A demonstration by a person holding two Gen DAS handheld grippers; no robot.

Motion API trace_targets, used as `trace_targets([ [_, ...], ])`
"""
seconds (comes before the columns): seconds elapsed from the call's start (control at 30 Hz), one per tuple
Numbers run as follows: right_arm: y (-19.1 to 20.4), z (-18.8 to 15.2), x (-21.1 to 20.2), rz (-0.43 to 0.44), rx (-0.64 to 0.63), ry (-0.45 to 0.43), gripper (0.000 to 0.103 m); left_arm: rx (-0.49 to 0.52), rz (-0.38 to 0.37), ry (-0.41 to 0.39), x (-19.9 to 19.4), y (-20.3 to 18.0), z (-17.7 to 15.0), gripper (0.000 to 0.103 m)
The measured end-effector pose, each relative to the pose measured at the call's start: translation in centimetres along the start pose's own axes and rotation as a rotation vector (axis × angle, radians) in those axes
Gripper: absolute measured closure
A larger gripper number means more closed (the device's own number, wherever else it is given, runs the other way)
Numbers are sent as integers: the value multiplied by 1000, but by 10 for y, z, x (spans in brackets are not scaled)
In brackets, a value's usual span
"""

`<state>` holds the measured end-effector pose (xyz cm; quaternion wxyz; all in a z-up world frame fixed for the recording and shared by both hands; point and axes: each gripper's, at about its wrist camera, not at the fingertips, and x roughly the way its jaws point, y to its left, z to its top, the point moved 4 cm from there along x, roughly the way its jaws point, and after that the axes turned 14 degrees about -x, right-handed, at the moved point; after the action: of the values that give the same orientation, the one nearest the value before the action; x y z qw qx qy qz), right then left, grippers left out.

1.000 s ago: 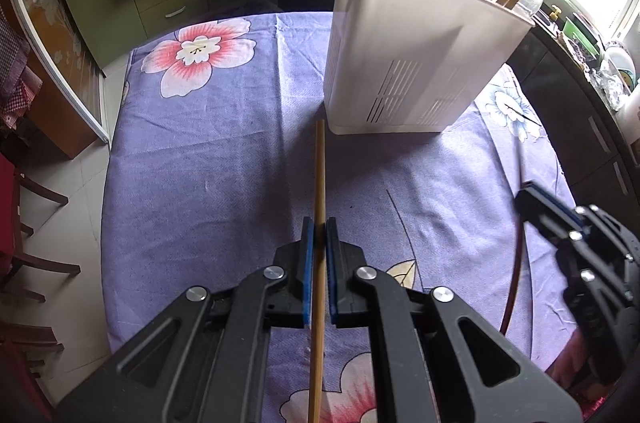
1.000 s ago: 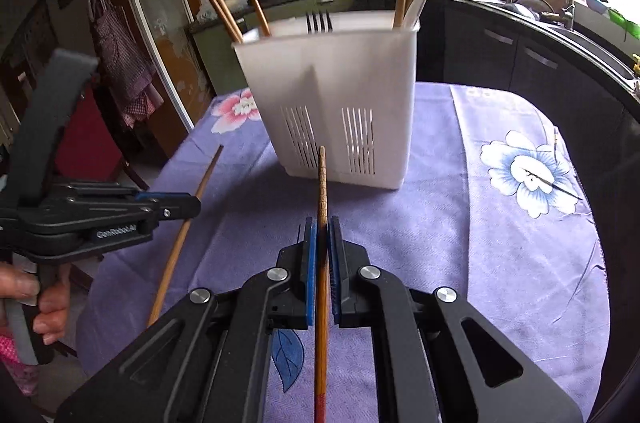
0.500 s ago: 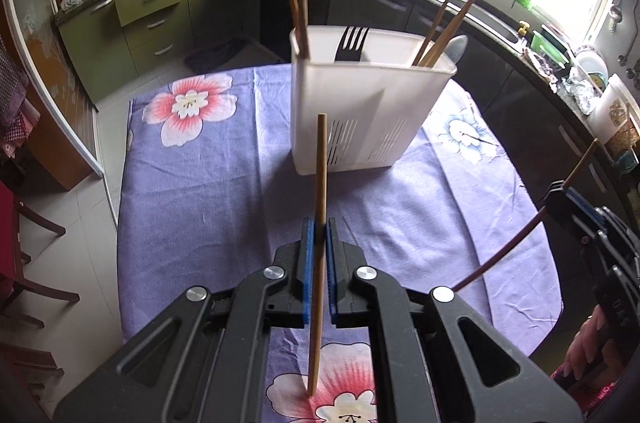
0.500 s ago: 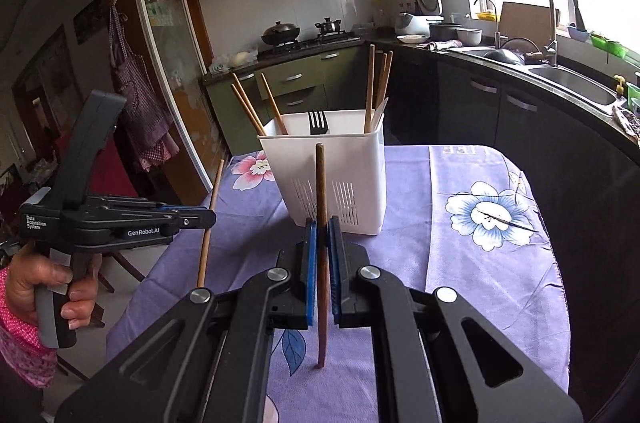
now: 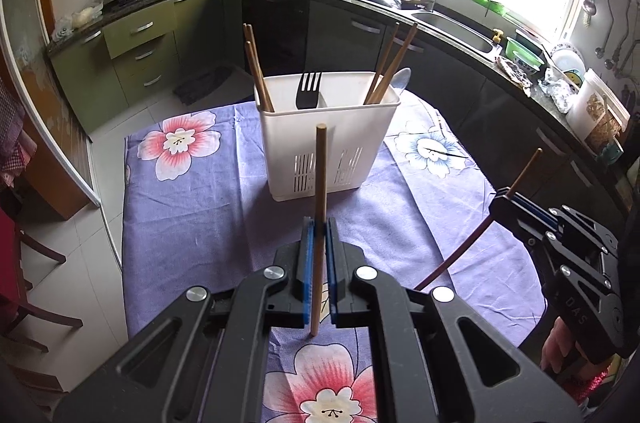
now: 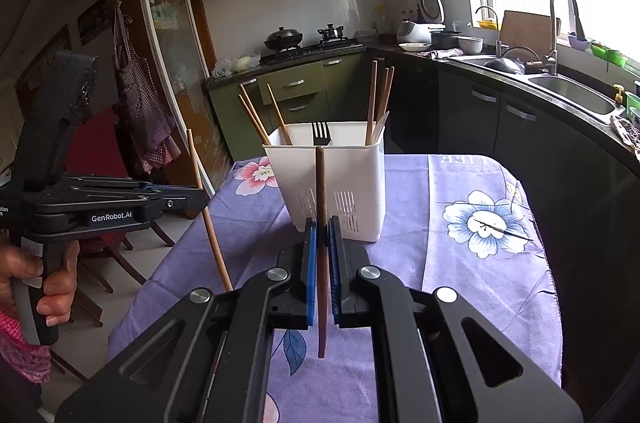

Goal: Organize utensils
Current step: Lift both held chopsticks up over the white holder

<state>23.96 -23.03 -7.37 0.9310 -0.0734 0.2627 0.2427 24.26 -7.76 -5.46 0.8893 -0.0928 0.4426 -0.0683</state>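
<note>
A white utensil holder [image 5: 326, 139] stands on the purple flowered tablecloth; it also shows in the right wrist view [image 6: 332, 179]. It holds several wooden chopsticks and a black fork [image 5: 308, 89]. My left gripper [image 5: 318, 223] is shut on a light wooden chopstick [image 5: 320, 179], held upright above the table in front of the holder. My right gripper [image 6: 322, 223] is shut on a darker brown chopstick [image 6: 321, 191], also upright and raised. Each gripper shows in the other's view: the right gripper [image 5: 504, 201] at right, the left gripper [image 6: 200, 193] at left.
The table [image 5: 192, 215] is small, with its edges close on the left and right. Dark kitchen counters with a sink [image 5: 452, 27] run behind and to the right. Wooden chairs [image 6: 100, 251] stand by the left edge.
Both grippers have risen and pulled back from the holder, lifting their chopsticks off the cloth and tilting them upright. The holder now looks smaller and farther off.
</note>
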Motion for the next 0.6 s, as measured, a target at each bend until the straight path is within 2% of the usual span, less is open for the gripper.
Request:
trace_targets([
  [0.6,0,34,3,0,-57,-21,96,26,-39,-16,-16,-20,34,97],
])
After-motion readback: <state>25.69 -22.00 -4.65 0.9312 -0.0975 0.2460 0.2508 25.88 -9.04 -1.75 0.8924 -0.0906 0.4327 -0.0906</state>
